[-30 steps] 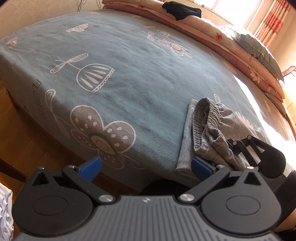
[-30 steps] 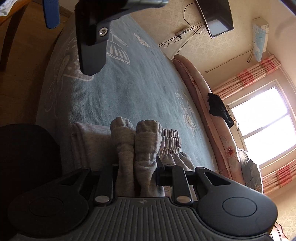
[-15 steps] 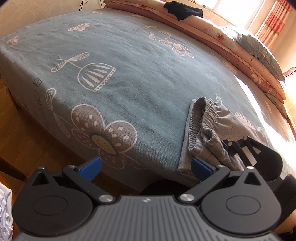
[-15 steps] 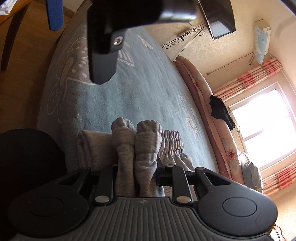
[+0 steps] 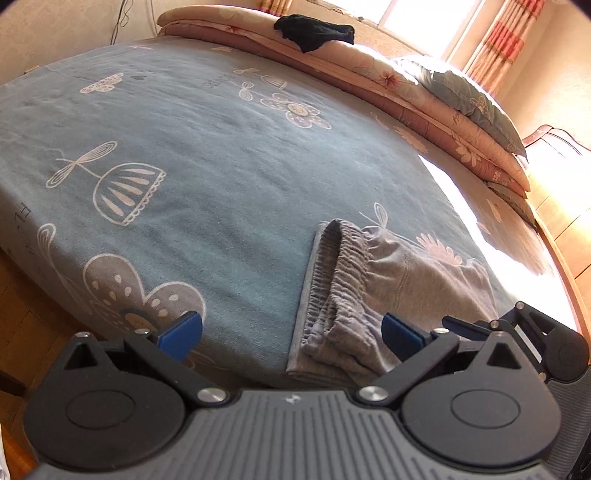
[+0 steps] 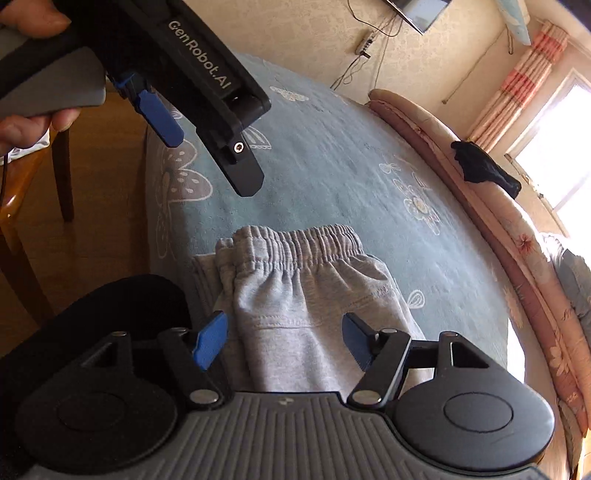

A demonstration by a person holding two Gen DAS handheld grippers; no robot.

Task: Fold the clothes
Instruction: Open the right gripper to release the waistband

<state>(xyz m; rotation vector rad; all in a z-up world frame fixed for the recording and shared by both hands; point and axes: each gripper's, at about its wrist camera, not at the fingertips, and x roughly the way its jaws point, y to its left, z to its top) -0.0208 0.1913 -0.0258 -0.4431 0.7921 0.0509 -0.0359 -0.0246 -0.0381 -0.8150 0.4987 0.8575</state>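
Grey sweatpants [image 5: 369, 284] lie folded on the blue flowered bedspread [image 5: 207, 155] near the bed's front edge, elastic waistband up. They also show in the right wrist view [image 6: 295, 291]. My left gripper [image 5: 291, 330] is open and empty, just in front of the pants' left edge. My right gripper [image 6: 282, 338] is open and empty, jaws spread over the grey cloth without holding it. The right gripper's body shows in the left wrist view [image 5: 532, 339], and the left gripper shows in the right wrist view [image 6: 207, 122] above the bed.
A black garment [image 5: 314, 31] lies on the folded pink quilt [image 5: 406, 92] at the bed's far side. A pillow [image 5: 472, 99] sits near the window. Wooden floor [image 6: 103, 206] and a chair leg [image 6: 61, 173] lie left of the bed. A black rounded object [image 6: 122, 306] sits by the bed edge.
My right gripper has opened and let go of the bunched grey pants, which now lie spread flat on the bed. My left gripper has moved a little closer over the bed.
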